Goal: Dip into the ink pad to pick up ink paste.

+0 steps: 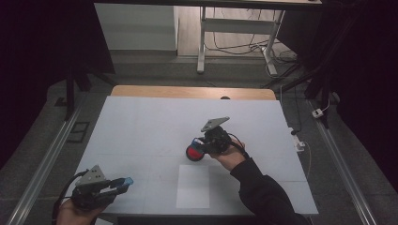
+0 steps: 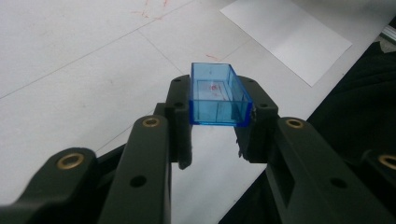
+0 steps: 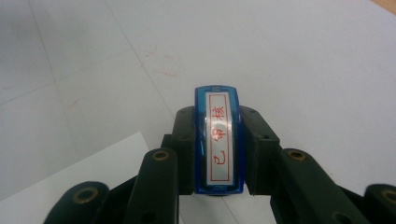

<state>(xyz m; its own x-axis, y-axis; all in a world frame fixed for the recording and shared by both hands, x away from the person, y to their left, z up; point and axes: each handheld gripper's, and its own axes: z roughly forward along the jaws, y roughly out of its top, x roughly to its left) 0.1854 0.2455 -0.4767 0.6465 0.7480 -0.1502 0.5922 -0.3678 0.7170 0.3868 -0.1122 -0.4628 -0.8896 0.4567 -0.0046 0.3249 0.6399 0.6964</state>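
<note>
Right claw [image 3: 217, 140] is clamped on the blue stamp [image 3: 218, 140], above the table [image 1: 141, 126] near the paper sheet [image 1: 193, 186]. Left claw [image 2: 215, 121] pinches its clear blue cap [image 2: 217, 95] by the sides. Light, hard, slick plastic; best gripped on flat flanks.

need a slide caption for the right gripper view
Right gripper shut on a blue stamp, its label with red characters facing the camera, above the white table.
</note>
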